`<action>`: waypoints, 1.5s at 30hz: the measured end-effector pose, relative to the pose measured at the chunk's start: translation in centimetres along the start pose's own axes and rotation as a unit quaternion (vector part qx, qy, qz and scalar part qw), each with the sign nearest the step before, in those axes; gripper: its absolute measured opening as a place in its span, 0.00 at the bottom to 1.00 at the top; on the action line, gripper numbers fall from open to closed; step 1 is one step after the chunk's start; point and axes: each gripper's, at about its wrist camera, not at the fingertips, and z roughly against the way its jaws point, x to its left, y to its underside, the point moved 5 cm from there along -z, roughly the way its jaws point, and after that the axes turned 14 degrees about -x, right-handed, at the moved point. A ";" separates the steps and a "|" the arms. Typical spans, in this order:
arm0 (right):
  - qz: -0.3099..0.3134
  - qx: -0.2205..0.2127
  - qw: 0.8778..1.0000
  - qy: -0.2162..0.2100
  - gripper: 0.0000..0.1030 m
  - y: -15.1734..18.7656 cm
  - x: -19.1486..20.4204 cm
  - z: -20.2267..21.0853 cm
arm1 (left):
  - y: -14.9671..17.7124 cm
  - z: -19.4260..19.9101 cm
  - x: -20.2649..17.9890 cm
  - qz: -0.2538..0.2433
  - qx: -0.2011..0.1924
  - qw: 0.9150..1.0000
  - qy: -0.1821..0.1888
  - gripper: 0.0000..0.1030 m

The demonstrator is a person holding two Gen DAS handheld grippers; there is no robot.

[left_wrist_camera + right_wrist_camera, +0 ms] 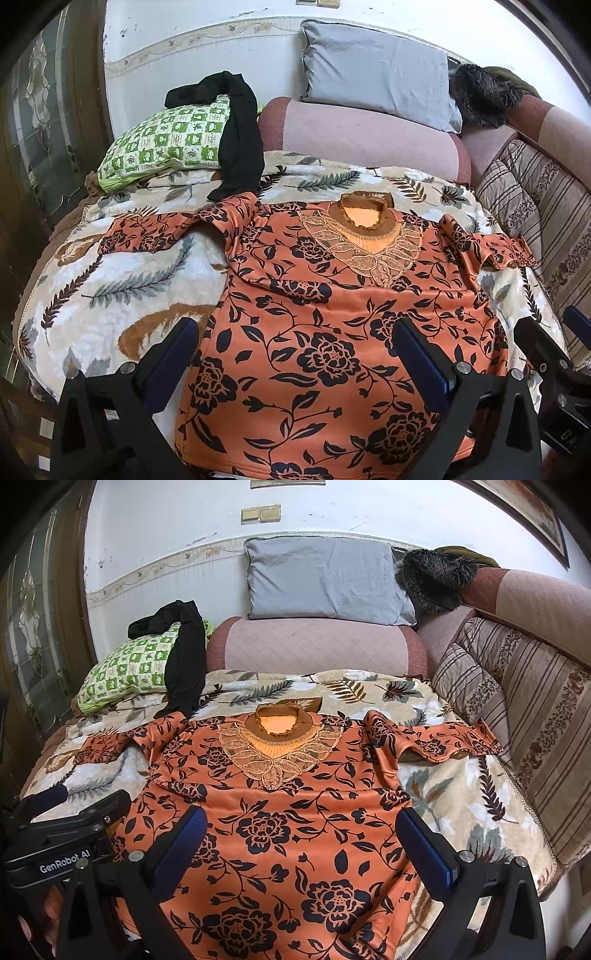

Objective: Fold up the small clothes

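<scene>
An orange top with black flowers (pixel 332 332) lies flat, front up, on a leaf-print blanket (pixel 110 280); its lace collar points away and both sleeves are spread sideways. It also shows in the right wrist view (pixel 280 827). My left gripper (pixel 295 350) is open and empty, hovering over the top's lower left part near the hem. My right gripper (pixel 299 838) is open and empty over the lower right part. The right gripper shows at the right edge of the left wrist view (pixel 554 354); the left gripper shows at the left of the right wrist view (pixel 70 823).
A black garment (pixel 236 140) drapes over a green checked pillow (pixel 166 140) at the back left. A grey pillow (pixel 376 74) and a dark furry item (pixel 484 96) sit on the pink sofa back (pixel 369 136). Striped cushions (pixel 517 709) line the right side.
</scene>
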 end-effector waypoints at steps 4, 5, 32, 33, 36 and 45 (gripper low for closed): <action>0.000 0.000 1.000 0.001 1.00 0.0 0.0 0.0 | 0.0 0.0 0.0 0.000 0.000 1.000 -0.001 1.00; 0.000 0.000 1.000 0.002 1.00 0.0 -0.1 0.0 | 0.0 0.0 0.0 0.000 0.000 1.000 0.000 1.00; -0.451 0.056 0.890 -0.042 0.98 5.8 -25.6 -12.5 | 7.1 -8.2 4.9 0.060 0.147 0.987 -0.039 1.00; -0.500 0.043 0.865 -0.027 0.96 6.3 -29.4 -14.3 | 7.3 -8.8 4.9 0.055 0.153 0.986 -0.042 1.00; -0.566 0.024 0.824 0.009 0.80 7.0 -36.4 -18.3 | 7.7 -10.4 4.6 0.035 0.161 0.985 -0.046 1.00; -0.611 0.049 0.788 0.066 0.69 8.5 -44.2 -28.8 | 8.8 -14.8 4.3 0.015 0.186 0.981 -0.050 1.00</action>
